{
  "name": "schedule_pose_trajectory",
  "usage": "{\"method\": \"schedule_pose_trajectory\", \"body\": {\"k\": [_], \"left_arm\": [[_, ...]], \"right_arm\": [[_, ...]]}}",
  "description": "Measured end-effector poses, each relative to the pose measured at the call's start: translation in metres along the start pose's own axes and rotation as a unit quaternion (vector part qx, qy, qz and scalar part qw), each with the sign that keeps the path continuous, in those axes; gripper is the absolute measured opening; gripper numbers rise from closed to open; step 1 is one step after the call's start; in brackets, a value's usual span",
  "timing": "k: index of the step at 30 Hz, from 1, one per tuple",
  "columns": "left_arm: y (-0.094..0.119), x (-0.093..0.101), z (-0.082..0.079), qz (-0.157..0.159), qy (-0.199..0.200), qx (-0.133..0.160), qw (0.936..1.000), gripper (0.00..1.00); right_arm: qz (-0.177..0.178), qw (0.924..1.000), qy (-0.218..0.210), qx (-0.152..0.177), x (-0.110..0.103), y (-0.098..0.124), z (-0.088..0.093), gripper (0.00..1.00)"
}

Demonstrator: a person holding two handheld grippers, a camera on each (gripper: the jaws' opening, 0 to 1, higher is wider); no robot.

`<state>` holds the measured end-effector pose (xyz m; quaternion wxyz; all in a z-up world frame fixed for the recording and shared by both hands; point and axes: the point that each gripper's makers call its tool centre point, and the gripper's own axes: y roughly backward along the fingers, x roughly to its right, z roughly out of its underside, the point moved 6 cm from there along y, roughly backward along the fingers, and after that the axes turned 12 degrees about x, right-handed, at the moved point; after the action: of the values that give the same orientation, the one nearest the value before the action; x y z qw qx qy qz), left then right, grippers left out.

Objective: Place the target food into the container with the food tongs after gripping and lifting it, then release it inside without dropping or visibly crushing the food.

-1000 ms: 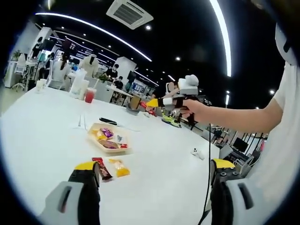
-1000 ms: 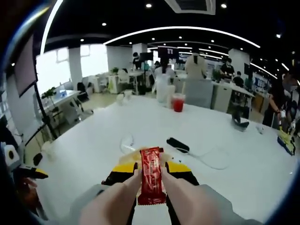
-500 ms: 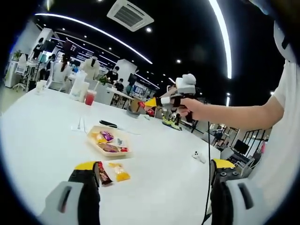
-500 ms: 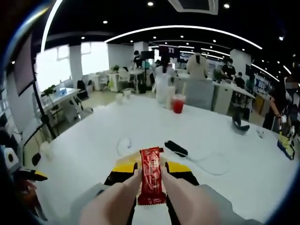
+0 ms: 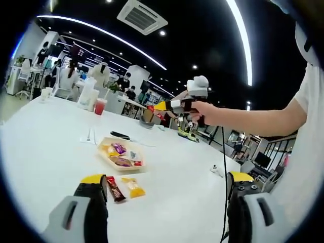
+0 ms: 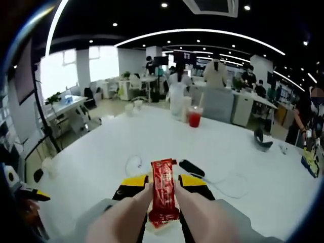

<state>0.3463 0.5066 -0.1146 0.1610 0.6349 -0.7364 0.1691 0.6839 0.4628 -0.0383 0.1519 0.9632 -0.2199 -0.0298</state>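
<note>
My right gripper (image 6: 163, 180) is shut on pale pink food tongs (image 6: 129, 215), whose tips pinch an upright red snack packet (image 6: 163, 195). In the left gripper view, a hand holds that right gripper (image 5: 161, 106) high above the white table (image 5: 45, 152), beyond the tray. The cream tray (image 5: 121, 155) holds several wrapped snacks. A dark red bar (image 5: 115, 189) and a yellow pack (image 5: 134, 188) lie loose in front of it. My left gripper (image 5: 167, 185) stands wide open low over the table, its left jaw beside the dark red bar.
A red drink cup (image 5: 97, 106) (image 6: 194, 117) and tall white containers stand at the table's far side. A black device with a white cable (image 6: 191, 168) lies mid-table. A small white object (image 5: 216, 170) sits to the right. People work at distant desks.
The right gripper has risen and shifted a little left in the left gripper view, still holding the red packet. The left gripper stays open.
</note>
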Motion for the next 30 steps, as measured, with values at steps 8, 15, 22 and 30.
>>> {"method": "schedule_pose_trajectory", "body": {"k": [8,15,22,30], "left_arm": [[0.006,-0.010,-0.005,-0.011,0.006,0.006,0.9999,0.99],[0.004,-0.014,-0.029,-0.013,0.017,0.037,0.9991,0.99],[0.012,-0.018,-0.028,-0.025,0.016,0.033,0.9990,0.99],[0.013,-0.017,-0.025,-0.031,0.014,0.026,0.9991,0.99]], "right_arm": [[0.001,1.0000,0.000,-0.006,0.005,-0.024,-0.004,0.22],[0.002,0.9999,0.004,-0.011,-0.001,-0.036,0.001,0.22],[0.001,0.9999,-0.008,-0.009,0.000,-0.048,0.002,0.22],[0.005,0.9998,-0.018,-0.006,0.002,-0.047,0.003,0.23]]}}
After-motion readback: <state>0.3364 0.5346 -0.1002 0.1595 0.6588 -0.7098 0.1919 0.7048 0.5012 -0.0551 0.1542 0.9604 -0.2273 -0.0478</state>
